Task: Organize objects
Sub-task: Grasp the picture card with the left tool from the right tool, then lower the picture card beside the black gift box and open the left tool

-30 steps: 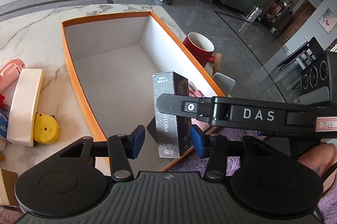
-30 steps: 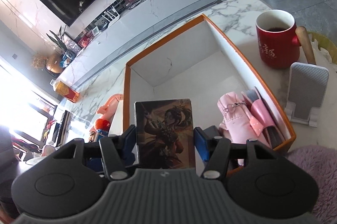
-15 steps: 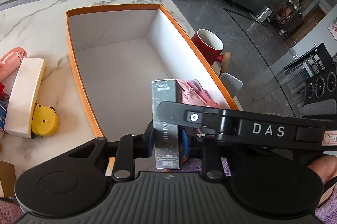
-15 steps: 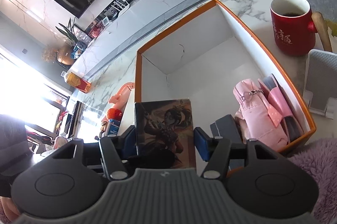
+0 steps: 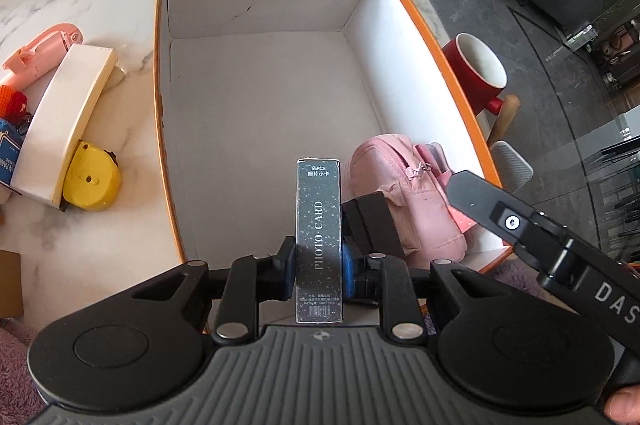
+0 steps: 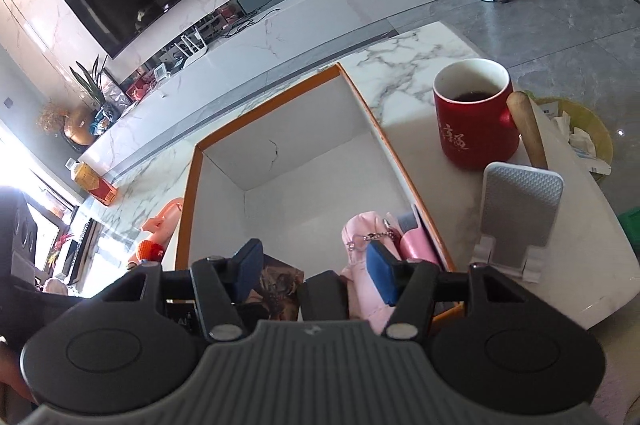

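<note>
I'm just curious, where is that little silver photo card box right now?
In the left wrist view, the photo card box stands upright, clamped in the left gripper over the near end of the orange-rimmed box, just left of the pink pouch.

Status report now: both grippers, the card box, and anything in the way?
Left gripper shut on photo card box. Right gripper open, empty. Pink pouch beside it in orange box.

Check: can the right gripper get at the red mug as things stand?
Probably yes. The right gripper is open and holds nothing; the red mug stands outside the orange box on bare marble, only the phone stand nearby.
</note>
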Demonstrator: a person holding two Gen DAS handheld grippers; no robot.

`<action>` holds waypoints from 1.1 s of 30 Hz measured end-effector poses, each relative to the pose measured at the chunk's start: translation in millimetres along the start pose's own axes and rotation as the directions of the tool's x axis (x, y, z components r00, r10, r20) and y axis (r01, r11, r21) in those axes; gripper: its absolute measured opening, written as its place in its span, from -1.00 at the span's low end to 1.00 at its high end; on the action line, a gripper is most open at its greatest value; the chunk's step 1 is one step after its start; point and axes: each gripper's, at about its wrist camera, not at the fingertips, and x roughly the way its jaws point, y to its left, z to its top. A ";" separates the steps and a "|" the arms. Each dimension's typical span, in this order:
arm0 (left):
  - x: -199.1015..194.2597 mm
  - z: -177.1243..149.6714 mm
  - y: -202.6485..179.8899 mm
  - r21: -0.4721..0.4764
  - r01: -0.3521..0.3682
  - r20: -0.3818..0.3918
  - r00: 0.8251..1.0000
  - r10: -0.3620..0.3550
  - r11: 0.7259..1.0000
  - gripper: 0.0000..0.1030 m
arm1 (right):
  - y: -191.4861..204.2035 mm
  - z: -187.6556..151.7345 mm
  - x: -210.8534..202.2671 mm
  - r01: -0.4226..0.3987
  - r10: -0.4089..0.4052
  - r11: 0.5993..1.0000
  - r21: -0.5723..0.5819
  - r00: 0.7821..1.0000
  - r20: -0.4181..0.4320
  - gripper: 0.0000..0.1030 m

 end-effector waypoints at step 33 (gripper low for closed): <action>8.8 -6.6 14.1 -0.015 0.086 -0.104 0.991 -0.087 0.996 -0.34 | -11.7 4.1 6.3 0.087 -0.085 0.991 -0.098 0.996 0.024 -0.30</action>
